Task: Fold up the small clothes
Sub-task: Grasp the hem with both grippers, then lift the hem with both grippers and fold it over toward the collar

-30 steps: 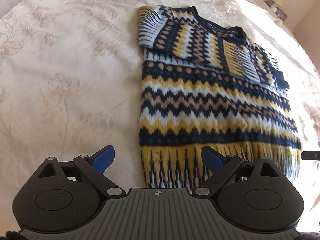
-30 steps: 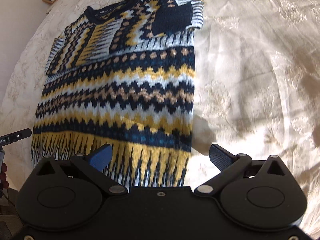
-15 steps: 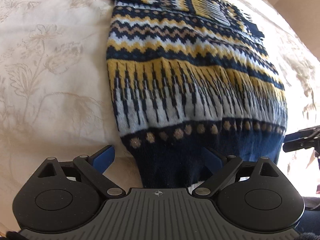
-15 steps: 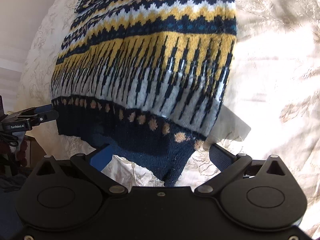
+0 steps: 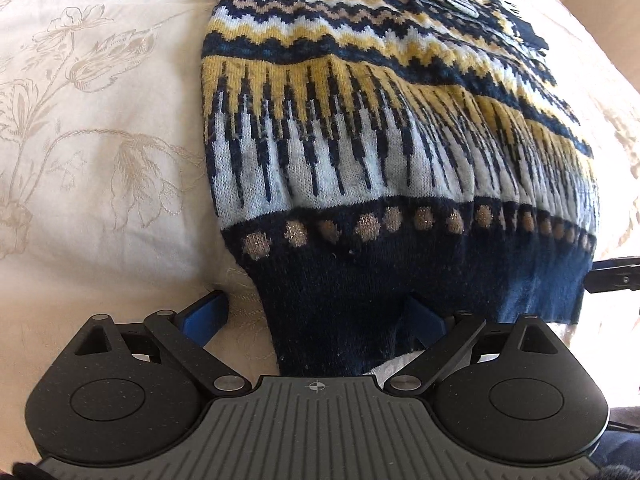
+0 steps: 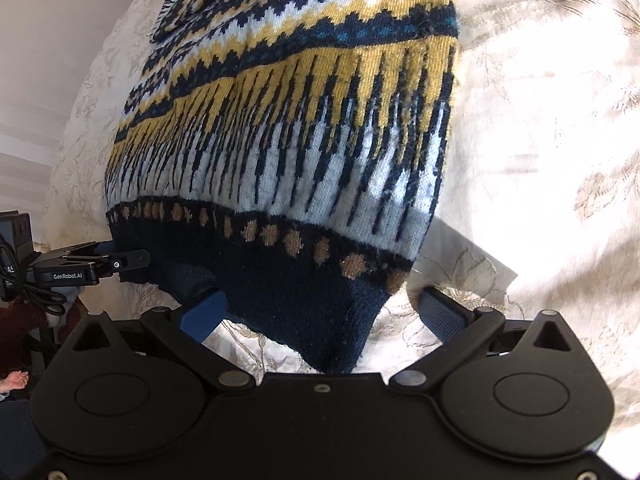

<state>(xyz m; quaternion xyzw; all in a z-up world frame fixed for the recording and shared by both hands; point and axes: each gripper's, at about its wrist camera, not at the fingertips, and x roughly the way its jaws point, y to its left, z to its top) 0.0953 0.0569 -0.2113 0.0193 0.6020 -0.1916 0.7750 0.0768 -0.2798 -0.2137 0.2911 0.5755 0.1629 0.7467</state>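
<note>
A knitted sweater [image 5: 360,128] in navy, yellow and white zigzags lies flat on the bed, sleeves folded in at the far end. Its navy hem [image 5: 352,288] hangs toward me over the bed's near edge. My left gripper [image 5: 316,316] is open, and the hem's left corner sits between its blue fingers [image 5: 206,312]. The right wrist view shows the same sweater [image 6: 300,120]. My right gripper [image 6: 322,312] is open around the hem's right corner [image 6: 336,320]. Each gripper shows in the other's view: the right gripper [image 5: 612,276], the left gripper [image 6: 92,264].
A cream bedspread [image 5: 100,120] with a floral pattern covers the bed on both sides of the sweater [image 6: 540,140]. A black device with cables [image 6: 16,264] sits past the bed's left edge, below a pale wall [image 6: 60,40].
Both grippers have come down and in toward the near end of the sweater. The navy hem, out of sight a second ago, now lies between the open fingers of each.
</note>
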